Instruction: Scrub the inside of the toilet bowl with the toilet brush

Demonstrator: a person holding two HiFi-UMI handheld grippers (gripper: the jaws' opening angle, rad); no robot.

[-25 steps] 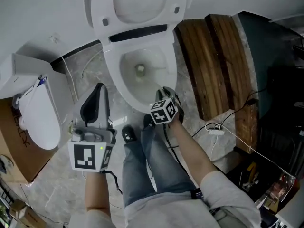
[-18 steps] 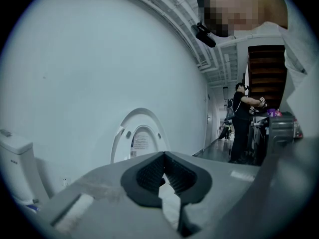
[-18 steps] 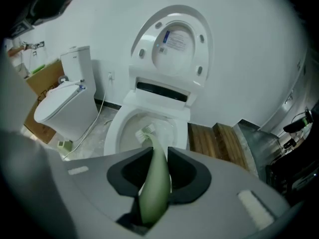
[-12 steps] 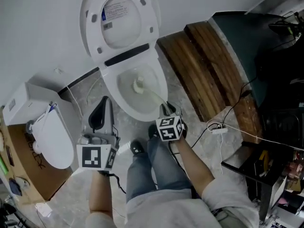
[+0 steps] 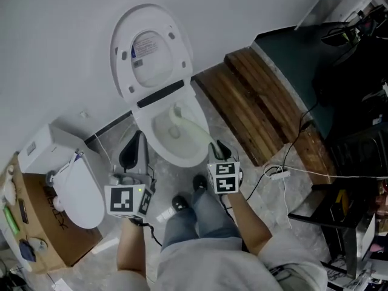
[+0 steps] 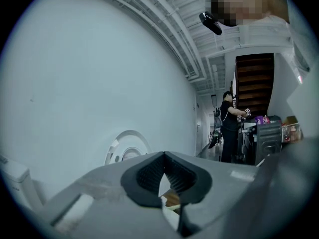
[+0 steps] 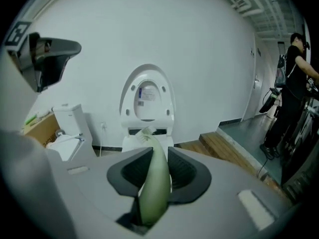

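Note:
A white toilet point(image 5: 140, 125) stands with its lid point(image 5: 148, 53) raised against the wall. My right gripper point(image 5: 218, 149) is at the bowl's front right, shut on the pale green handle of the toilet brush point(image 5: 197, 129). The white bristle head reaches over the back of the bowl. In the right gripper view the handle point(image 7: 155, 183) runs up between the jaws of my right gripper point(image 7: 158, 156), with the toilet point(image 7: 147, 98) behind. My left gripper point(image 5: 132, 149) hovers at the bowl's left, shut and holding nothing. In its own view my left gripper point(image 6: 164, 158) points at the wall.
A second white toilet part point(image 5: 73, 187) lies on a cardboard box point(image 5: 36, 235) at the left. Wooden planks point(image 5: 254, 102) and a dark platform point(image 5: 297, 59) lie to the right, with cables and a power strip point(image 5: 276, 170) on the floor. A person point(image 7: 294, 83) stands further off.
The head camera has pulled back, so the toilet looks smaller. The brush head has shifted from the bowl's middle toward its back. Both grippers sit a little further from the bowl.

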